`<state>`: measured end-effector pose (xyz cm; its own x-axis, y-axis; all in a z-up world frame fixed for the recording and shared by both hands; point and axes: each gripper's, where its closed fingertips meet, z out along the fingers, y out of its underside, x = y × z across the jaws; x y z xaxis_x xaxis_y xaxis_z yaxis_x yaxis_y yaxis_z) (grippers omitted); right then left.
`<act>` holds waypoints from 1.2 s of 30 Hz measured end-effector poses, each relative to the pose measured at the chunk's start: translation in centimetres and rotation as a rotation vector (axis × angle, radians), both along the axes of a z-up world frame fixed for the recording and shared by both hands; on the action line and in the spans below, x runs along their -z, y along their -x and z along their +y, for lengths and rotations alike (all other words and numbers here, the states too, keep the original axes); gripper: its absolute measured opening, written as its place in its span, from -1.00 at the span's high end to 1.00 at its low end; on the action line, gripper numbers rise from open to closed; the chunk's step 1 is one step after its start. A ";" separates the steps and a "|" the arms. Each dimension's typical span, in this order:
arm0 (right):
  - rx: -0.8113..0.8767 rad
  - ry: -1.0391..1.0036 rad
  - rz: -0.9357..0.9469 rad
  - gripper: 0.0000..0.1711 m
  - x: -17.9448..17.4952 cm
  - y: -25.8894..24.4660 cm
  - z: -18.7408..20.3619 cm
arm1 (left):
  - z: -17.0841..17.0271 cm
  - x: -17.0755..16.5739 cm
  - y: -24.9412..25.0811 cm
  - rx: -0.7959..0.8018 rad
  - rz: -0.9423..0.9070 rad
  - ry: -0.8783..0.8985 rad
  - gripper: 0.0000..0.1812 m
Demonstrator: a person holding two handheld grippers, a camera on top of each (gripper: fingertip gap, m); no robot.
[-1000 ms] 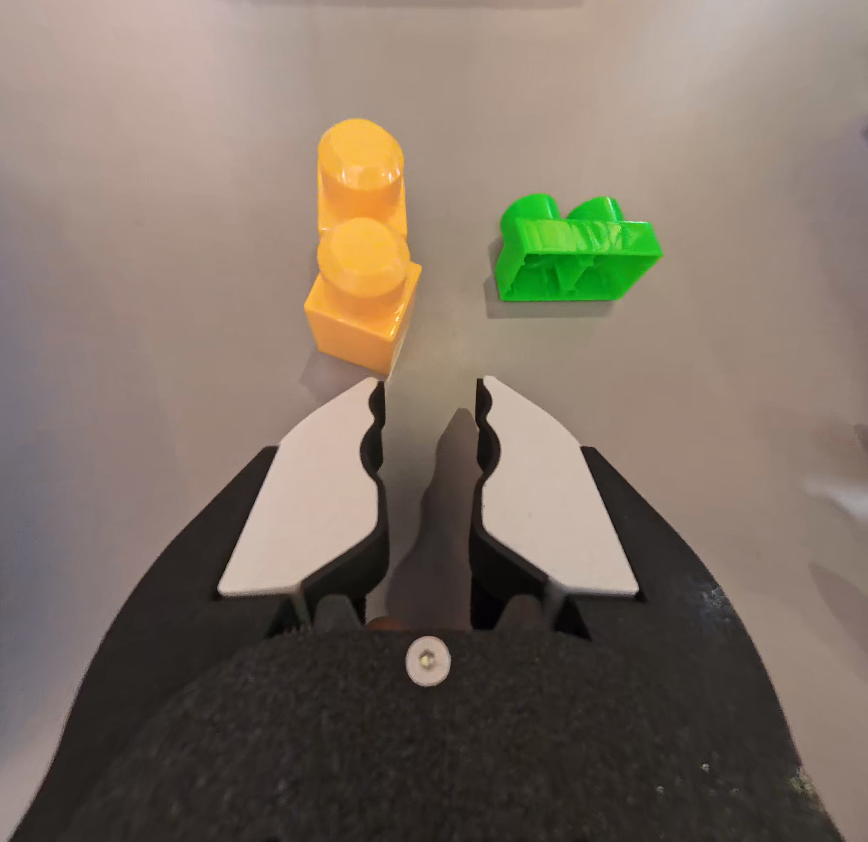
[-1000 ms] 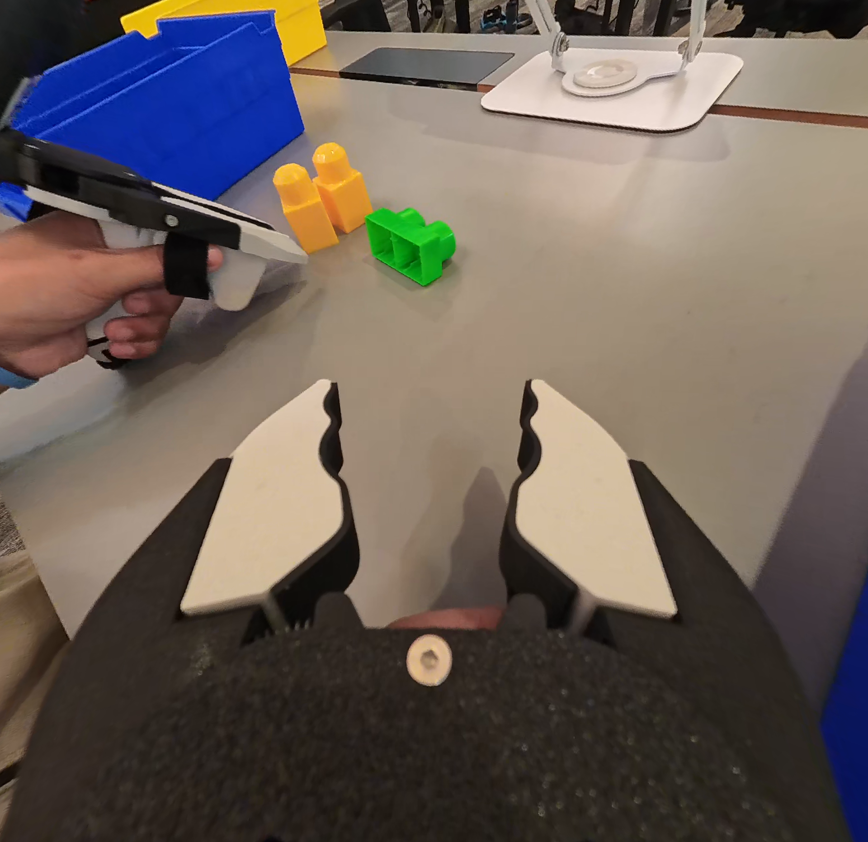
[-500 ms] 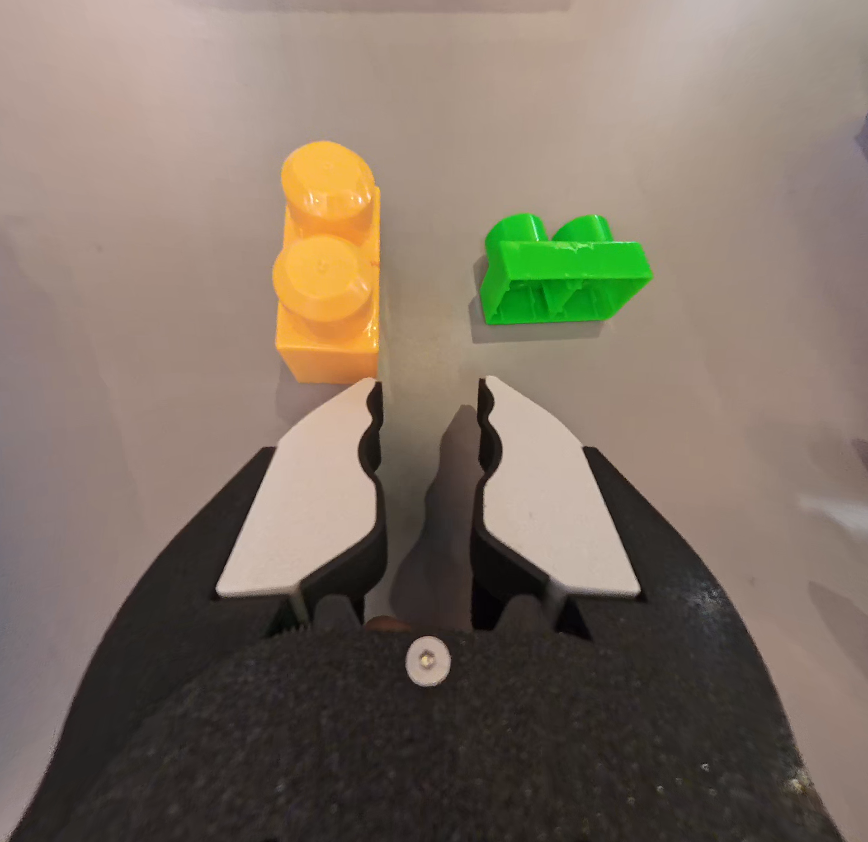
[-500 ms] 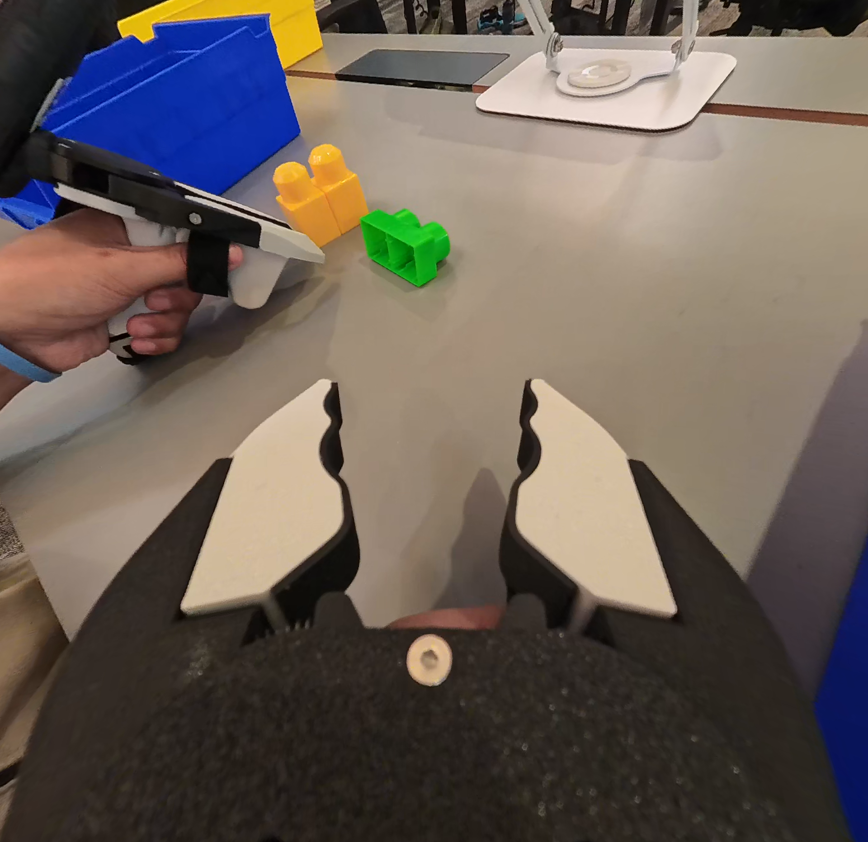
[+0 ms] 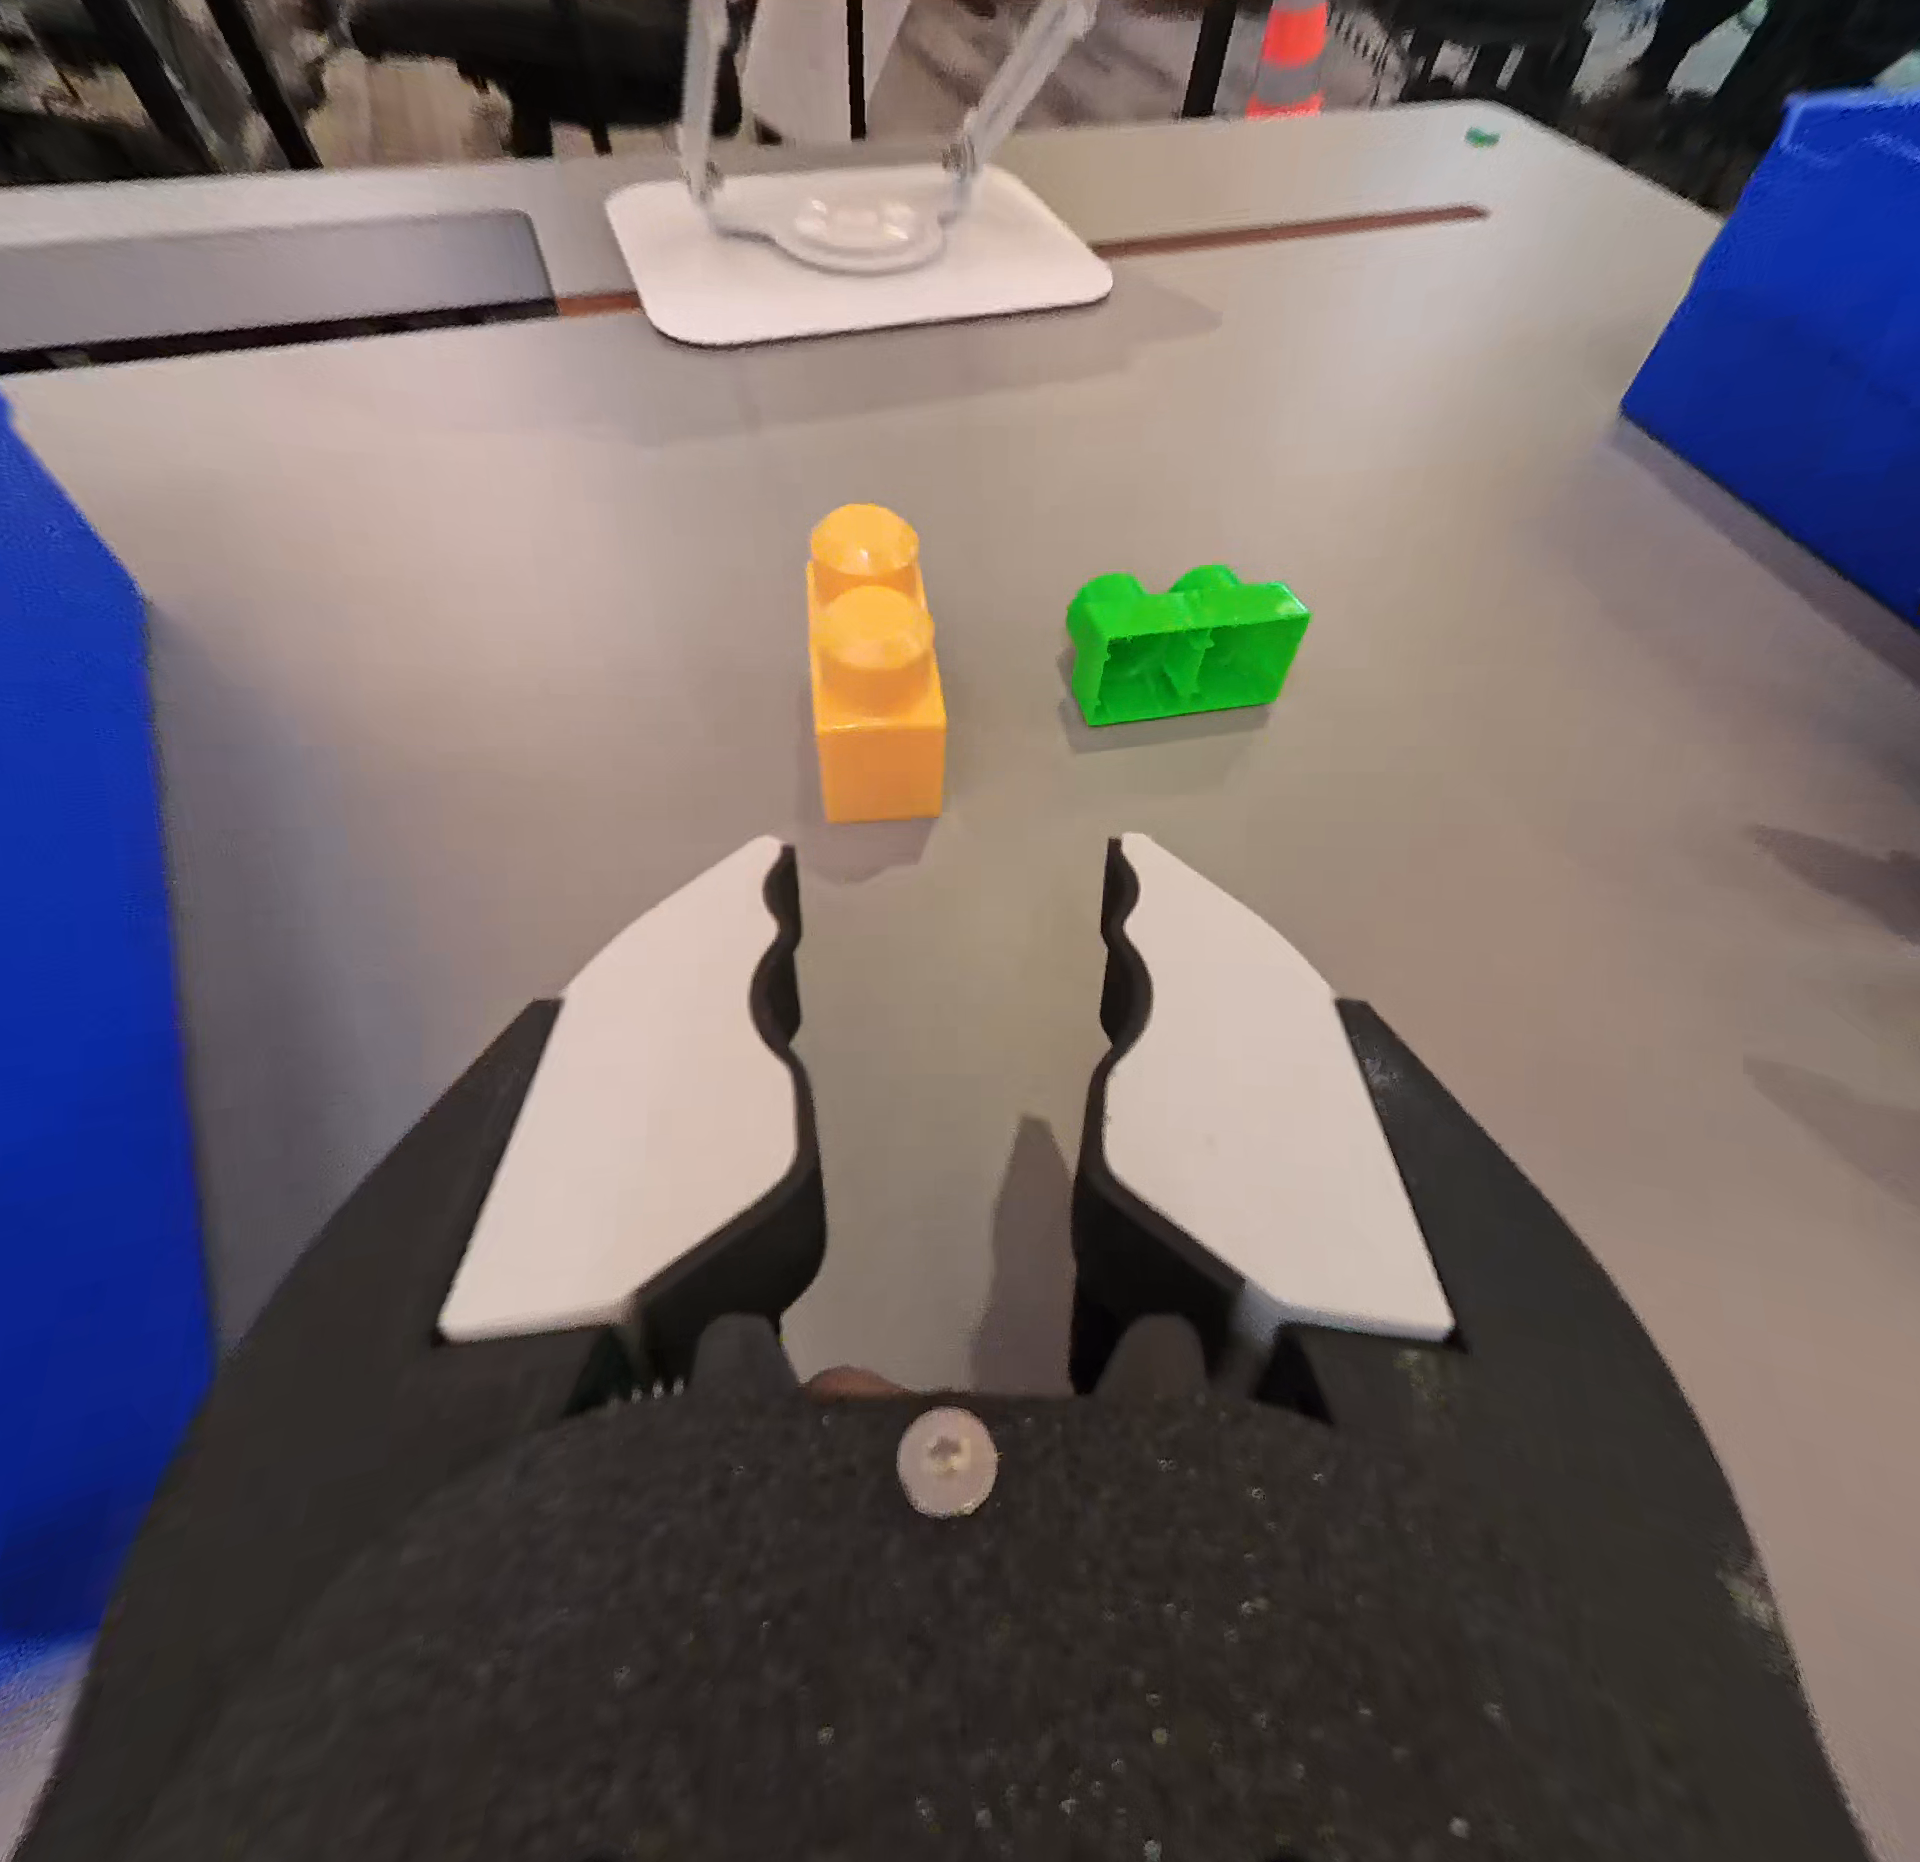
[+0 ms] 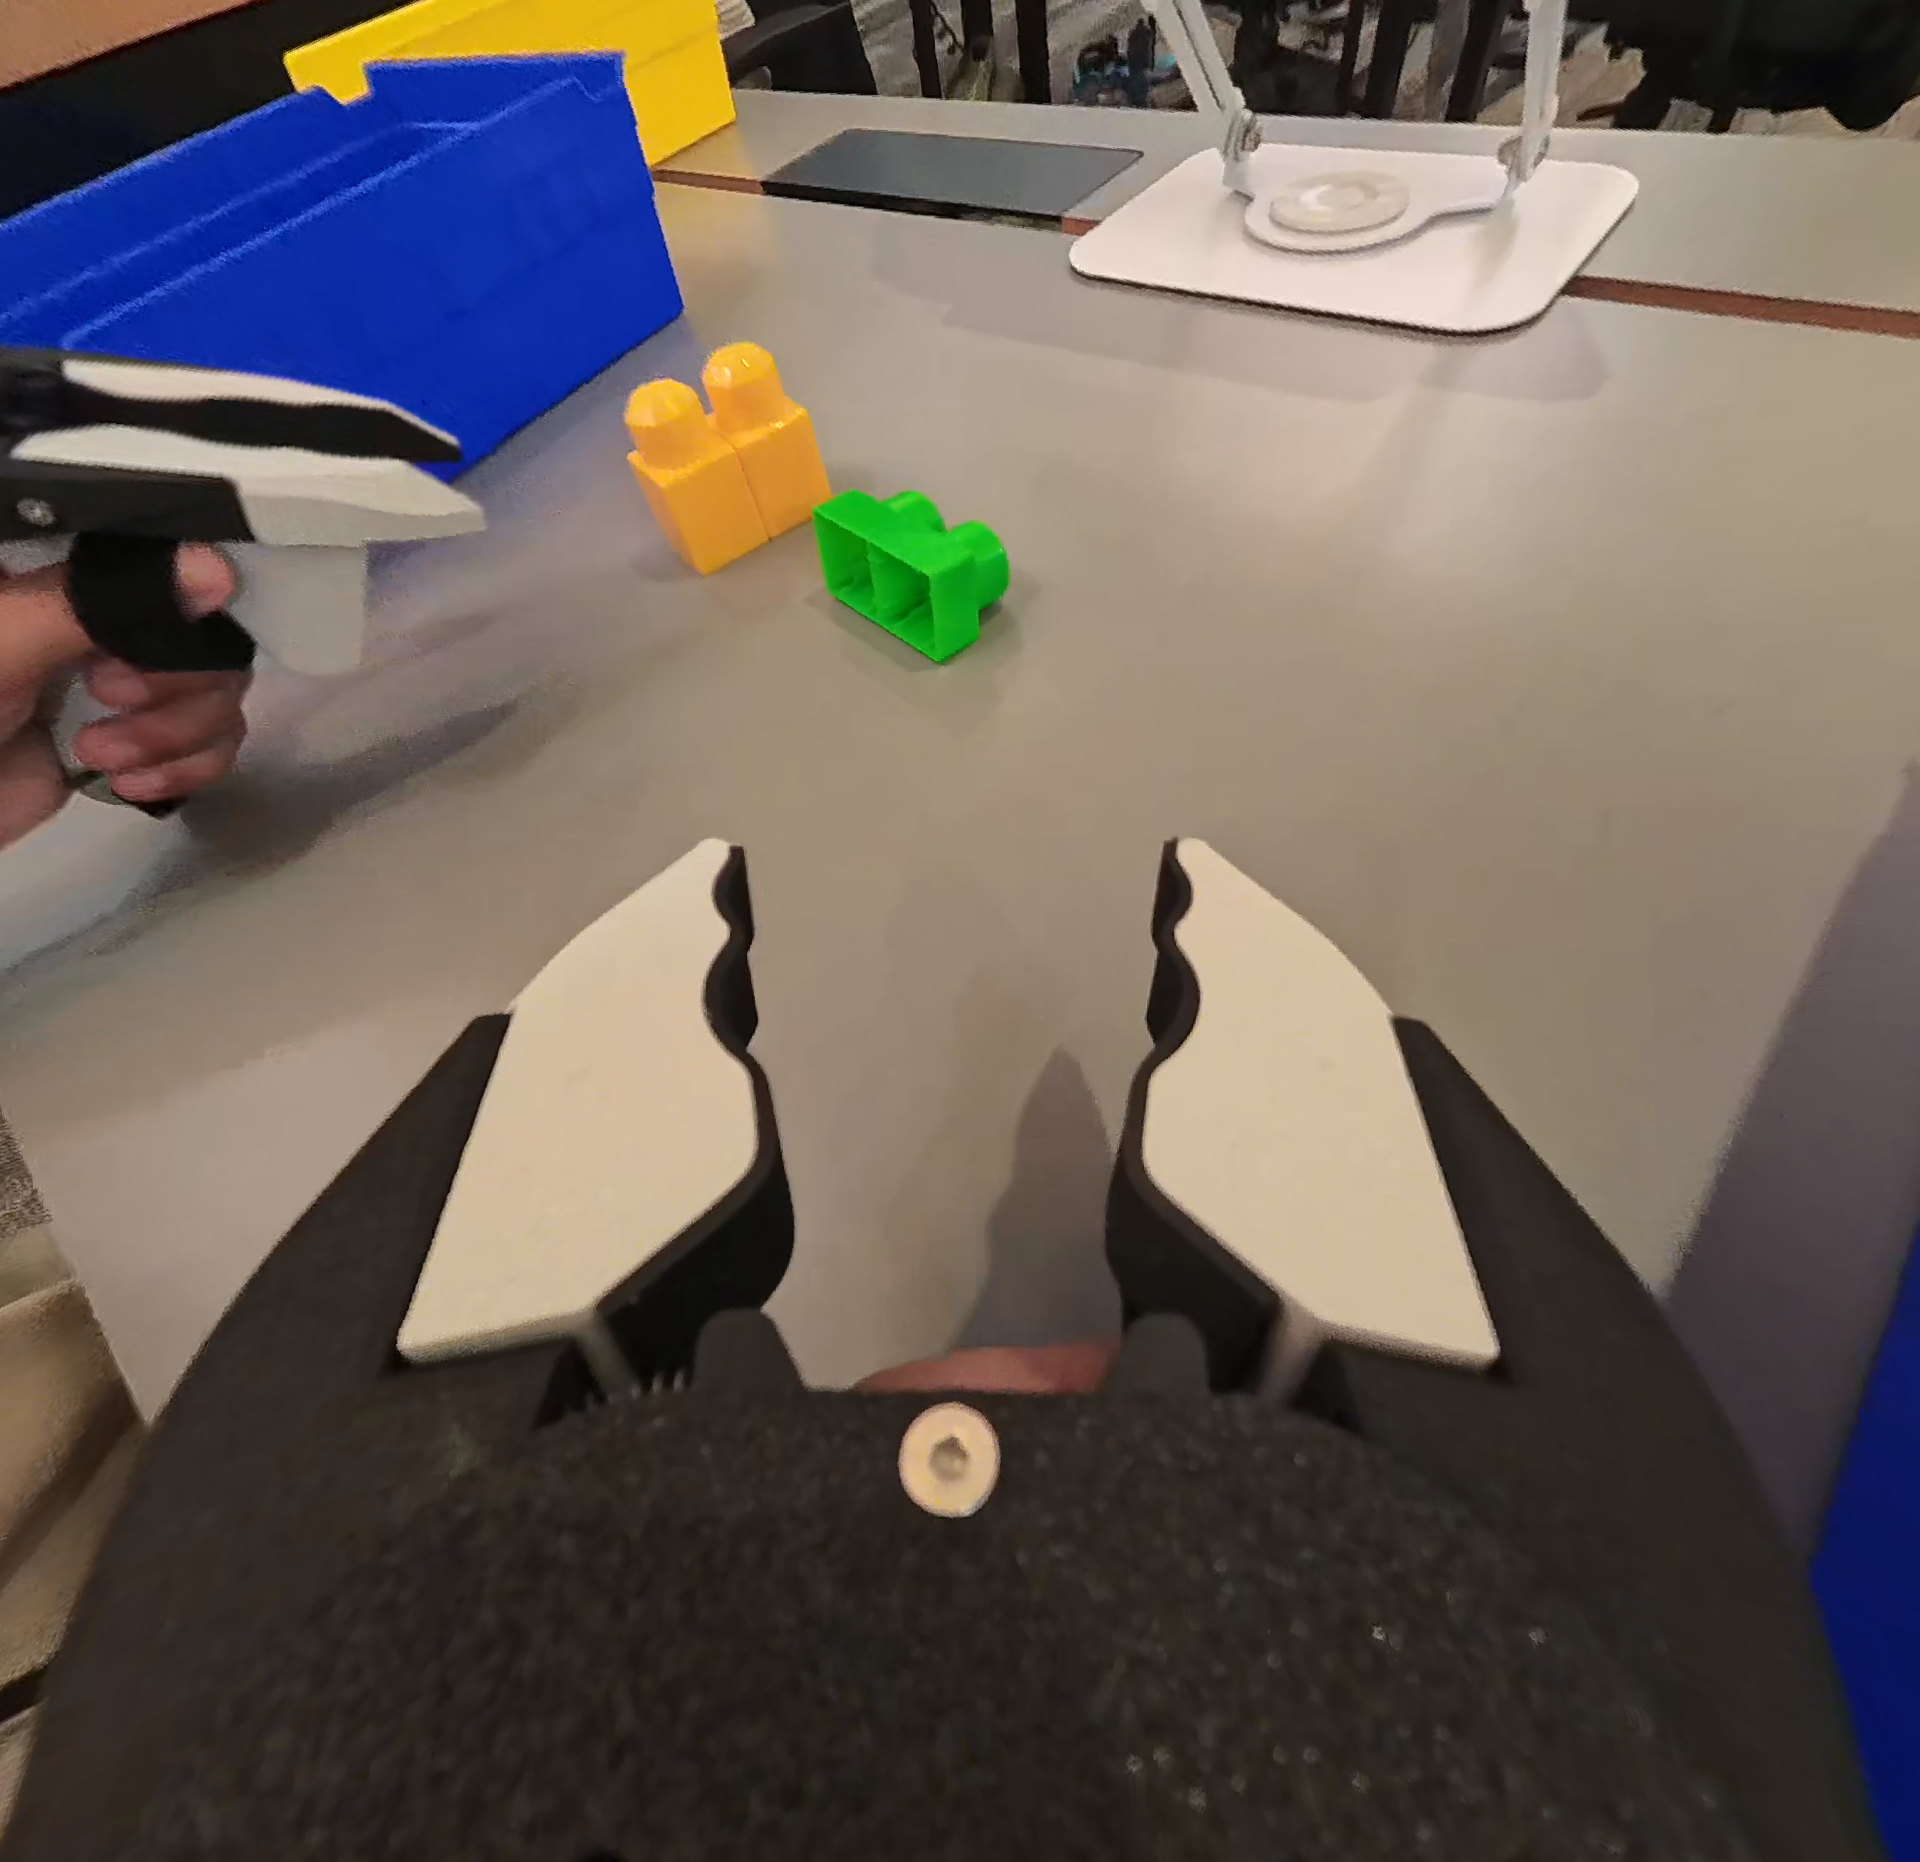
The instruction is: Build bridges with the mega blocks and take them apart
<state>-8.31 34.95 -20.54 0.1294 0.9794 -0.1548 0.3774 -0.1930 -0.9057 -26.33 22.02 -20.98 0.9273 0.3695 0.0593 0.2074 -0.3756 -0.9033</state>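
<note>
Standing upright on the grey desk (image 5: pixel 416 586), two orange blocks (image 5: pixel 876 669) are seen pressed side by side, each with a single stud on top; in the left wrist view they line up one behind the other, while in the right wrist view (image 6: pixel 727 456) they are shown as a touching pair. Just to the right of them, apart by a narrow strip of desk, a green block (image 5: pixel 1188 649) is laid on its side, its hollow underside turned toward the near side and its two studs pointing away (image 6: pixel 912 574).

The left gripper (image 5: pixel 948 851) is held just short of the orange blocks, its fingers spread moderately apart with nothing between them. In the right wrist view the same gripper (image 6: pixel 457 482) is seen from the side, at the left, gripped by a hand (image 6: pixel 114 690) and aimed toward the orange blocks without touching them. The right gripper (image 6: pixel 951 851) is held well back on the near side, its fingers wide apart and empty, above bare desk.

A blue bin (image 6: pixel 364 243) is set at the far left, close behind the orange blocks, with a yellow bin (image 6: pixel 582 56) beyond it. A white stand base (image 6: pixel 1351 238) and a dark flat panel (image 6: pixel 951 171) are placed at the far edge. Another blue bin (image 5: pixel 1808 337) is visible at the right in the left wrist view.
</note>
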 end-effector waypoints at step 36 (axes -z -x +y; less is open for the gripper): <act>-0.047 -0.067 0.023 0.16 -1.6 0.9 -3.3 | 7.5 4.9 5.3 -0.274 -0.043 0.289 0.12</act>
